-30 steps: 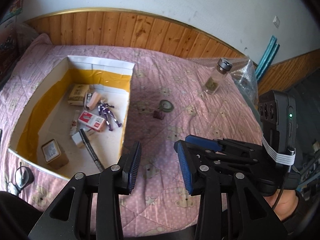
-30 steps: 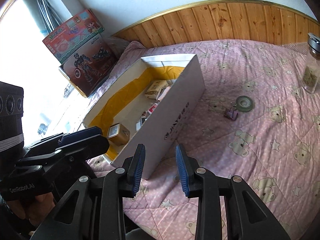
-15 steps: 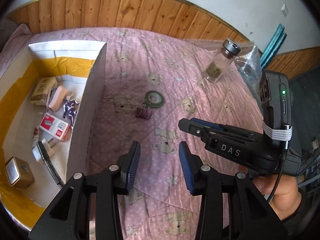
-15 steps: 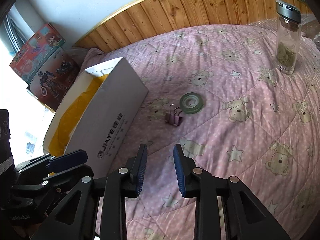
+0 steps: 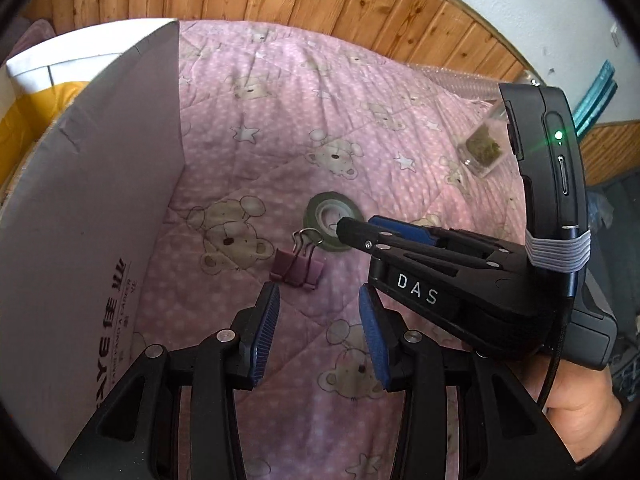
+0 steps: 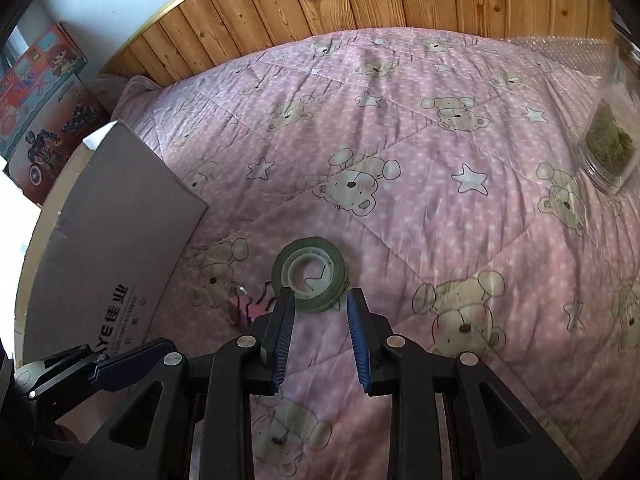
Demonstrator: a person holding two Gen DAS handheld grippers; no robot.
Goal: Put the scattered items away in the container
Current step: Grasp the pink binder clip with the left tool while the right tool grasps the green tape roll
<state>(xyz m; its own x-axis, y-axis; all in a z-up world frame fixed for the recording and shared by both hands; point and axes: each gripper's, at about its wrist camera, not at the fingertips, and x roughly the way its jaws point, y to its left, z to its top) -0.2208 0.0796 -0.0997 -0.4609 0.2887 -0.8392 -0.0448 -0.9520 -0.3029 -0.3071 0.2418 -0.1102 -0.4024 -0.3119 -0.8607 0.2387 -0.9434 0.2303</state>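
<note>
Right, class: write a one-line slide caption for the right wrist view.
Open right gripper closing in on the green tape roll lying flat on the pink bear quilt.

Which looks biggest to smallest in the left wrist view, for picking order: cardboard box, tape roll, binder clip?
1. cardboard box, though nearest the camera
2. tape roll and binder clip: look alike, not ranked

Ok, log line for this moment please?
left gripper: open, near clip | right gripper: open, at tape | jar: on quilt | box: left of both
</note>
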